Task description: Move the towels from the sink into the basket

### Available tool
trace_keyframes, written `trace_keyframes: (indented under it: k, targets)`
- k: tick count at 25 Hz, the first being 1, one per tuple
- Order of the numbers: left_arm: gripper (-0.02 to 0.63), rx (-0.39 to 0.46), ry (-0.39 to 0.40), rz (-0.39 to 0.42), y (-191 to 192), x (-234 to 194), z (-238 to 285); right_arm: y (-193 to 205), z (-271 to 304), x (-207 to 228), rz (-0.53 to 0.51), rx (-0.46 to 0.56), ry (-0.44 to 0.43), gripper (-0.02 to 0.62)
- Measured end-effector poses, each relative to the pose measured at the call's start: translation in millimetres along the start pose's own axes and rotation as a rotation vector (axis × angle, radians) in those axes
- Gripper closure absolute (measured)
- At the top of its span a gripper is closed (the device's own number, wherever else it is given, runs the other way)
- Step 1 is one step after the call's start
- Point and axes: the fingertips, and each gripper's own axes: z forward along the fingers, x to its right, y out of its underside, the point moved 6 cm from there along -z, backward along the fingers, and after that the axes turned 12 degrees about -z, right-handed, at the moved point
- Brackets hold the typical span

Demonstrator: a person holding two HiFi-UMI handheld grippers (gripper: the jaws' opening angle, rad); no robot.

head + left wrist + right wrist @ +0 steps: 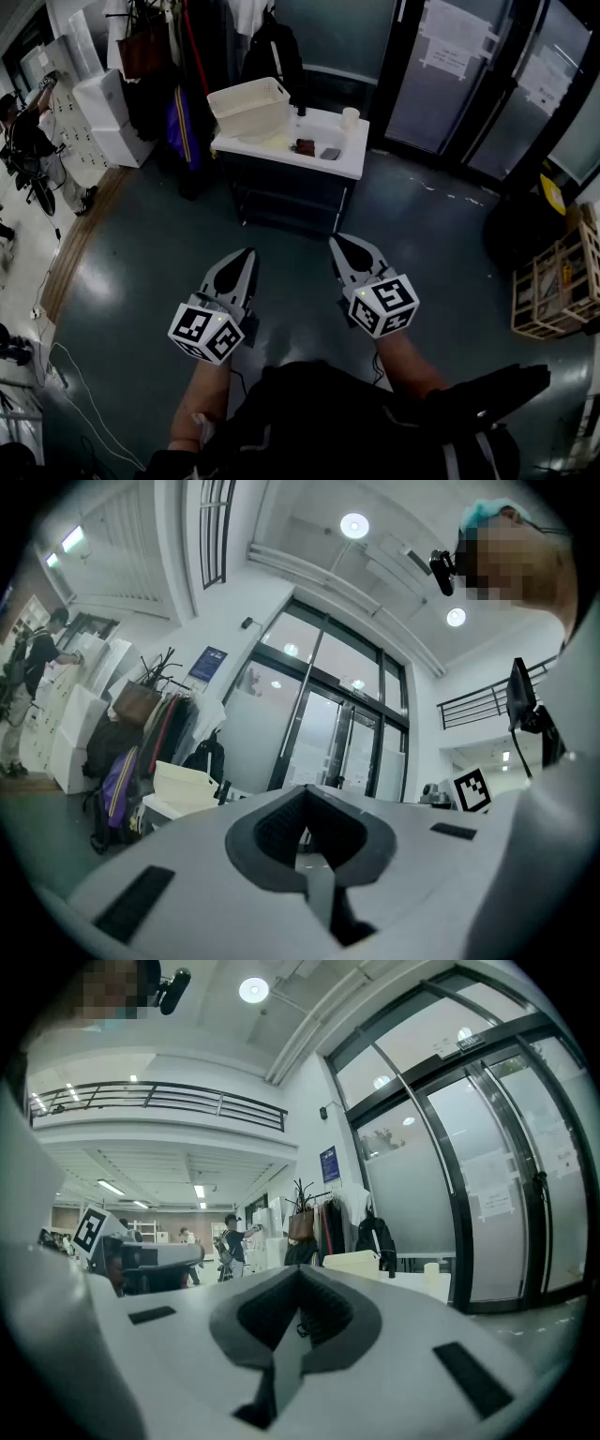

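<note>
- The left gripper and the right gripper each had their jaws clenched together on nothing.
- Both were held side by side over the dark floor, well apart from the sink.
- The white basket stood on the sink's left end.
- A pale towel (too small to make out well) lay just beside the basket, on the sink top.
</note>
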Motion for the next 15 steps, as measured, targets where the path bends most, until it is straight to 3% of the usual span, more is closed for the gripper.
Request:
trace_keyframes:
  k: [7, 15]
  targets:
    - [0.603, -0.019, 0.013, 0.098, -2.9, 9.3, 0.2, -3.5, -2.4, 2.2, 0.005, -0.003, 0.009, 0.589]
    - [0.603, -0.056, -0.005, 0.139, 2.0, 5.4, -5.4, -3.8, -0.8, -6.6, 0.011, 0.005, 0.009, 0.589]
